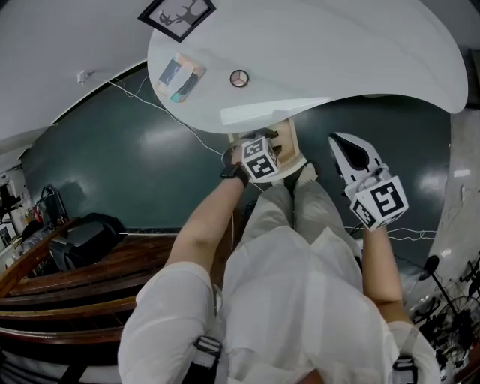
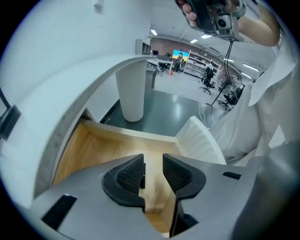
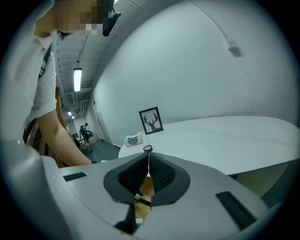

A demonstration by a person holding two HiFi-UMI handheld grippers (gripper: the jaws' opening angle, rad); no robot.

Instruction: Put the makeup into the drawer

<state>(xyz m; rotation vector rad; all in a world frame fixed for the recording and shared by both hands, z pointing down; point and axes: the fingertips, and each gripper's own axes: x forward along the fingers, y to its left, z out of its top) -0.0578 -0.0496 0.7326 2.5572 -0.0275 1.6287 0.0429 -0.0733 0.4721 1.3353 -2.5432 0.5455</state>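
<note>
A small round makeup compact [image 1: 239, 78] lies on the white tabletop [image 1: 337, 52]; the right gripper view shows the compact [image 3: 147, 148] just beyond the jaw tips. Under the table's near edge an open wooden drawer [image 1: 289, 139] sticks out. My left gripper [image 2: 153, 161] points steeply down over the drawer's bare wooden floor [image 2: 93, 145], jaws apart with nothing between the pads. Its marker cube [image 1: 259, 159] covers the jaws in the head view. My right gripper [image 1: 337, 139] hangs to the right of the drawer, aimed at the table, with its jaw tips [image 3: 148, 163] touching and empty.
A framed deer picture [image 1: 177, 16] and a tissue pack [image 1: 180, 79] sit on the table's far left. A white table leg [image 2: 131, 93] stands behind the drawer. A thin cable [image 1: 150, 101] crosses the dark floor. Wooden steps [image 1: 75, 292] and a black bag [image 1: 82, 240] lie at the left.
</note>
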